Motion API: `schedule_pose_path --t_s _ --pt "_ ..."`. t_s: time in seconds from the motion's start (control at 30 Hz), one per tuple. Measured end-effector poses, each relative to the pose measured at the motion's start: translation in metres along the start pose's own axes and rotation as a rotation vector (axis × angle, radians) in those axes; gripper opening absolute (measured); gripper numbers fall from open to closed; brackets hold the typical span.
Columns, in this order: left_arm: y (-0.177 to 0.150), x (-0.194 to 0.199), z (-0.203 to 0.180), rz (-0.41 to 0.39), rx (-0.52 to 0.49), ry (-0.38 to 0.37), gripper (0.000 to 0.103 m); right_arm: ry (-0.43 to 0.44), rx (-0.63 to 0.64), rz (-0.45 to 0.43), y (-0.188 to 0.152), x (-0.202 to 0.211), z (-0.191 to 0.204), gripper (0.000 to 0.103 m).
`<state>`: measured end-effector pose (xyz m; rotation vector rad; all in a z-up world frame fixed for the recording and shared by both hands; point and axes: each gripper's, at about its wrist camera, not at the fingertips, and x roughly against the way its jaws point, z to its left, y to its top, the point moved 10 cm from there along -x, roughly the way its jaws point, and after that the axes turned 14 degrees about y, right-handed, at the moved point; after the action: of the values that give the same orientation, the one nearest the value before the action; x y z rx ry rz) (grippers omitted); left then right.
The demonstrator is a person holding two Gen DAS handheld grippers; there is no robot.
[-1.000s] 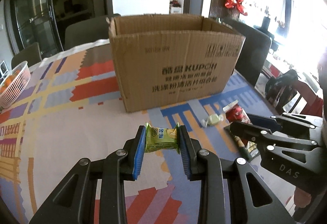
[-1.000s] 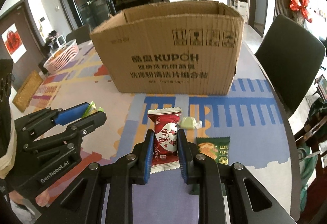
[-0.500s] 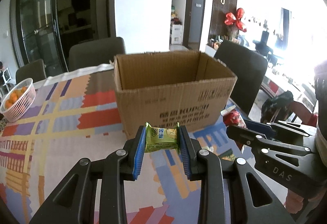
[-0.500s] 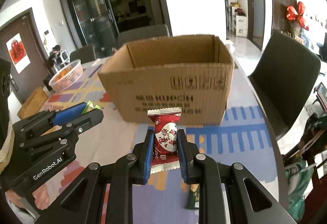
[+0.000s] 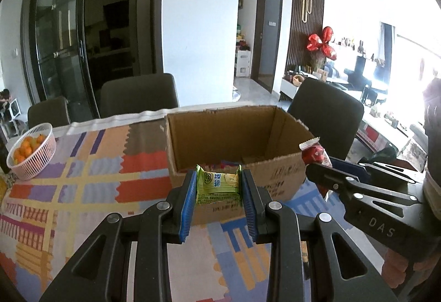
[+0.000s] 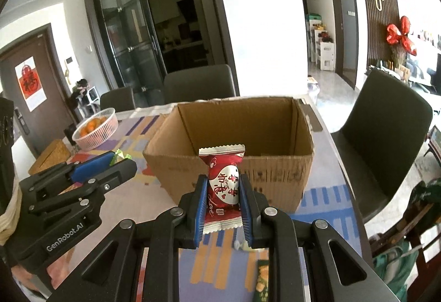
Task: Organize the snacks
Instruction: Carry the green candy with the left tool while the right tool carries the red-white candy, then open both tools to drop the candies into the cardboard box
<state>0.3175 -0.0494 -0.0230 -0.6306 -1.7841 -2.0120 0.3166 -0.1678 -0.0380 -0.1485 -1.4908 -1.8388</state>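
My left gripper (image 5: 217, 186) is shut on a small green snack packet (image 5: 217, 184), held in the air in front of the open cardboard box (image 5: 237, 136). Beside it, my right gripper (image 6: 222, 193) is shut on a red and white snack packet (image 6: 223, 186), also raised before the box (image 6: 237, 164). In the left wrist view the right gripper (image 5: 321, 164) and its red packet (image 5: 314, 151) show at the right. The left gripper (image 6: 118, 161) appears at the left of the right wrist view. Part of the box floor shows, with a little colour low inside.
A pale wrapped candy (image 6: 244, 245) and a dark green packet (image 6: 261, 280) lie on the patterned tablecloth (image 5: 82, 180) below my right gripper. A pink basket of oranges (image 5: 31, 150) stands far left. Dark chairs (image 6: 386, 136) ring the table.
Both grippers have risen with their packets, and the views have tilted up. The box now sits lower in view with its inside showing.
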Motion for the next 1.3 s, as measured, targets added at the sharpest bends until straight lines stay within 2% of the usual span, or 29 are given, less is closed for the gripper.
schedule_pose_path --t_s 0.3,0.73,1.3 --pt "0.024 -0.007 0.0 -0.018 0.002 -0.008 0.032 -0.012 0.018 -0.025 0.024 0.001 -0.004 0.023" --pt "0.05 -0.036 -0.005 0.012 0.005 -0.017 0.032 -0.026 0.026 -0.026 0.049 -0.013 -0.016 0.023" --pt "0.052 -0.092 -0.023 0.134 -0.05 0.0 0.033 -0.08 0.002 0.043 0.063 -0.044 -0.05 0.023"
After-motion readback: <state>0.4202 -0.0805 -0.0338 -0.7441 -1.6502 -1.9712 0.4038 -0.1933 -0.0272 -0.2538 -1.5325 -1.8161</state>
